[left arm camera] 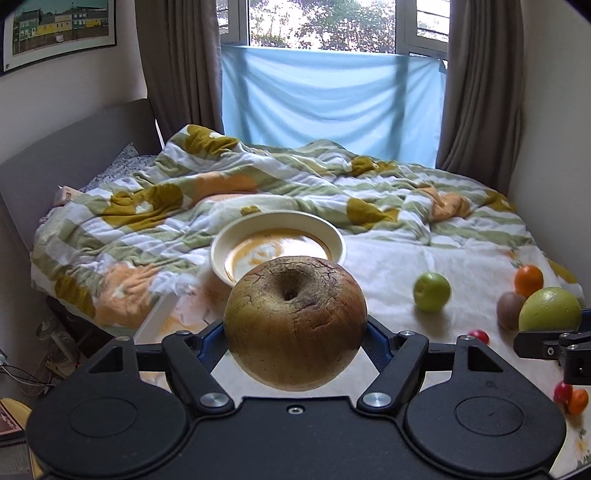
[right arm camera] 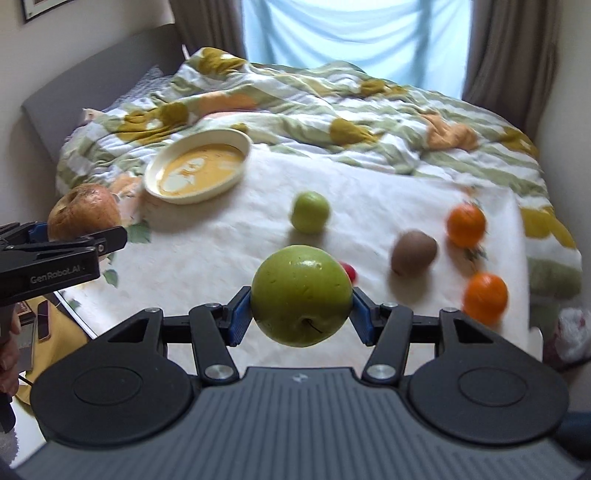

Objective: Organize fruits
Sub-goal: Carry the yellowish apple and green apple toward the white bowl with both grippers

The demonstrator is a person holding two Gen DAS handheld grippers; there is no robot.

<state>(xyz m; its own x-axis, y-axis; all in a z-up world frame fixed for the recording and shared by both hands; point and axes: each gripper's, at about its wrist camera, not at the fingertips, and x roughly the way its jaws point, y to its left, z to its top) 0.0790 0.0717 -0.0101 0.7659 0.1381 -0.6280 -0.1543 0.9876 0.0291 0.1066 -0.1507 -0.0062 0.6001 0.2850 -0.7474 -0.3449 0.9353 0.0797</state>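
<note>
the left gripper (left arm camera: 295, 328) clamps a cracked brown, round apple (left arm camera: 295, 323) between its blue pads, lifted clear of the bed; a cream round dish (left arm camera: 221, 247) sits just beyond those jaws; the right gripper (right arm camera: 301, 301) grips a smooth large green apple (right arm camera: 301, 299), with a smaller green apple (right arm camera: 310, 212) lying ahead of its jaws

Small bedroom, daylit. Window (left arm camera: 321, 24) at the far wall, green trees beyond the glass; lower part covered by a pale blue cloth (left arm camera: 332, 107). Brown-grey curtains (left arm camera: 476, 85) drawn back at both sides. Cream walls, with a framed picture (left arm camera: 61, 29) of coloured houses hung high on the left one. Bed (left arm camera: 424, 258) filling most of the floor, grey padded headboard (left arm camera: 74, 147) along the left, rumpled quilt (left arm camera: 147, 206) in green, white and mustard heaped across it. Cables (left arm camera: 22, 376) on the floor beside the bed.
</note>
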